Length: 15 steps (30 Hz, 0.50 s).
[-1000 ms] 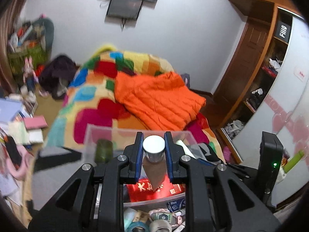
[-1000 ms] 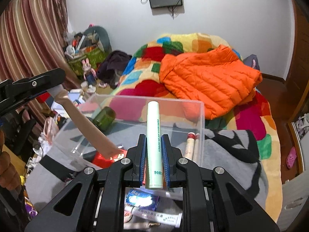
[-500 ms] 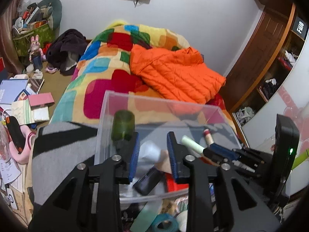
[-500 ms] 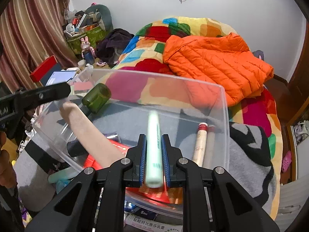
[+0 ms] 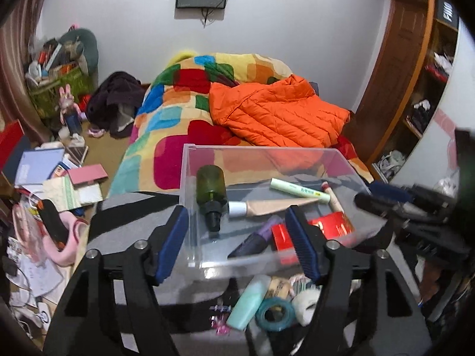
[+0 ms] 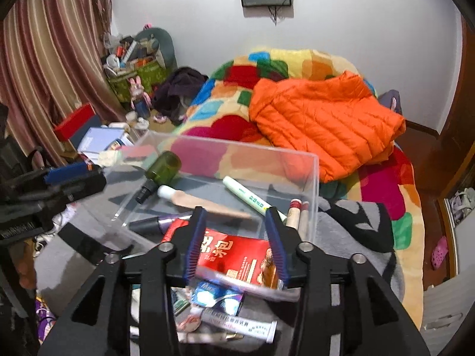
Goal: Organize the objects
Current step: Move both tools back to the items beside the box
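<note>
A clear plastic bin (image 5: 190, 178), set on a grey-and-black blanket (image 5: 133, 219) at the foot of a bed, is seen being filled as clutter is sorted. From the left, the left claw (image 5: 236, 243) is shown with its jaws opening and nothing between them, just above the bin's near wall; a green bottle (image 5: 211, 187) lies inside at the left, and beside it a beige tube (image 5: 273, 206) with a white cap. Next to that a pale green tube (image 5: 299, 190) is seen resting aslant on the bin floor, with a red packet (image 6: 237, 255) nearer the front. The right claw (image 6: 236, 243) is likewise opening and empty over the bin. The release is judged best finished by letting both claws spread fully before they are lifted straight up, so that no pad snags a tube or the rim. A mint bottle (image 5: 249, 302) and a teal tape roll (image 5: 274, 314), lying outside by the near wall, appear to be waiting their turn.
</note>
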Each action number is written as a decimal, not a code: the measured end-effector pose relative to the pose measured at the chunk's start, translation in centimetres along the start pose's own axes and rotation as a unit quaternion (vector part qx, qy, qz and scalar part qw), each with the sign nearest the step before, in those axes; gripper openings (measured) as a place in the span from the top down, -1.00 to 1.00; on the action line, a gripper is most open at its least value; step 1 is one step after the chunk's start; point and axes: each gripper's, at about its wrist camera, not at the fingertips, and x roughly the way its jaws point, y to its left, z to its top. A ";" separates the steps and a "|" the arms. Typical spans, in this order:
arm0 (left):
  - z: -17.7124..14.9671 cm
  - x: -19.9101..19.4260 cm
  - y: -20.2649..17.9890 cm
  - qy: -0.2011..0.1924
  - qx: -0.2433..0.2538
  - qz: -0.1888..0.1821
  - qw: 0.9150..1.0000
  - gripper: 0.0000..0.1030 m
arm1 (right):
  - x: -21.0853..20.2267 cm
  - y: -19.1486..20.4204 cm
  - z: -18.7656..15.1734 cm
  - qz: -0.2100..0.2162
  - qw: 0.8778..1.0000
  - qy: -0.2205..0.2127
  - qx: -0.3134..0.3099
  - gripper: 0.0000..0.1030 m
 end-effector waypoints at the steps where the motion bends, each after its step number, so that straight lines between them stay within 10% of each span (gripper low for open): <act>1: -0.3 -0.3 -0.1 0.000 0.005 0.001 1.000 -0.41 | -0.5 0.1 -0.1 0.002 1.000 -0.005 0.000 0.14; 15: -8.7 -2.4 -0.3 0.060 0.036 -0.010 0.998 -0.43 | -3.3 4.0 -5.9 0.050 0.998 0.010 -0.032 -0.16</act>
